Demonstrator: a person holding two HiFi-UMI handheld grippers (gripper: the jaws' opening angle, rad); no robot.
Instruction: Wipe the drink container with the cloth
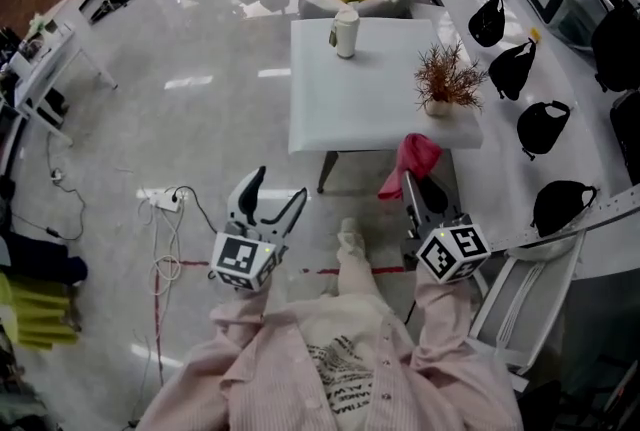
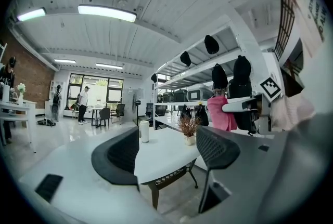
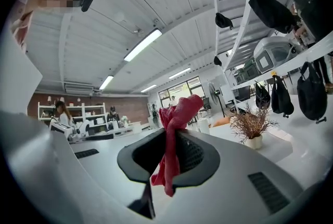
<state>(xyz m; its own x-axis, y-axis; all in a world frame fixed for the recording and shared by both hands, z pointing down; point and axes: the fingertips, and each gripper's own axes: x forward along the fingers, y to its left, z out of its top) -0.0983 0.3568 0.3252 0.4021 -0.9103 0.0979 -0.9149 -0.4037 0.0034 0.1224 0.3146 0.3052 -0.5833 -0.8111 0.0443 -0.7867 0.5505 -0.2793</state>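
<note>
While I stand over the glossy pale floor (image 1: 200, 99) that fills the left and middle of the head view, a long white shelf (image 1: 590, 154) runs down the right edge with black bags (image 1: 487, 19) set along it. Next in size is the square white surface (image 1: 360, 99), upper centre of that view, standing just beside the shelf.

My left claw (image 1: 278, 187) sits lower left of centre, above its marker cube. Its two dark jaws are spread wide with nothing between them. In the left gripper view I look through that gap at the surface, well apart from me. My right claw (image 1: 420, 191) is lower right of centre, just below the near right corner of the surface. Its jaws are pressed together on the pink-red cloth (image 1: 415, 159). In the right gripper view the cloth stands bunched above the jaws at frame centre and hangs down between them in a loose tail.

A dry reddish plant (image 1: 445, 79) in a small white pot stands at the right edge of the surface, near its lower right corner. The drink container (image 1: 346, 32), a pale upright cup, stands at the far edge of the surface, top centre of the head view, well apart from both claws and from the cloth. A white power strip (image 1: 163, 202) lies on the floor at left, cables trailing from it.
</note>
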